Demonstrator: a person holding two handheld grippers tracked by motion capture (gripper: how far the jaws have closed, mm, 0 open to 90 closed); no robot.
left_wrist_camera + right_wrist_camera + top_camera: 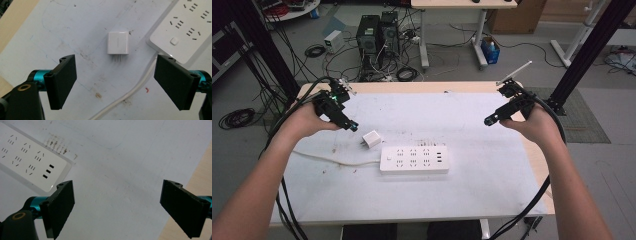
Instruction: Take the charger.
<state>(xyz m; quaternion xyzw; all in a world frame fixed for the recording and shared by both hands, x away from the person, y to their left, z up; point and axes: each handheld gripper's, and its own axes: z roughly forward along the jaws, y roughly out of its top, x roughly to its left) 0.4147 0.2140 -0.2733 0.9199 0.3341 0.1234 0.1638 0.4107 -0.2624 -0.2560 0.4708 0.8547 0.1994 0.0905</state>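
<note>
A small white plug adapter [372, 139] lies on the white table sheet, prongs showing, just left of a white power strip [414, 159]. My left gripper [352, 125] hovers a little up and left of the adapter, open and empty. In the left gripper view the adapter [118, 43] lies ahead between the wide jaws, with the strip [183, 30] at the upper right and its white cord [135, 90] running below. My right gripper [490, 120] is open over bare sheet at the right. The right gripper view has the strip's end [30, 160] at the upper left.
The white sheet [472, 125] covers a wooden table [539, 165] whose edge shows at the right. The strip's cord [332, 159] trails left across the sheet. Beyond the table stand computer towers [377, 35], loose floor cables and black frame posts [592, 50].
</note>
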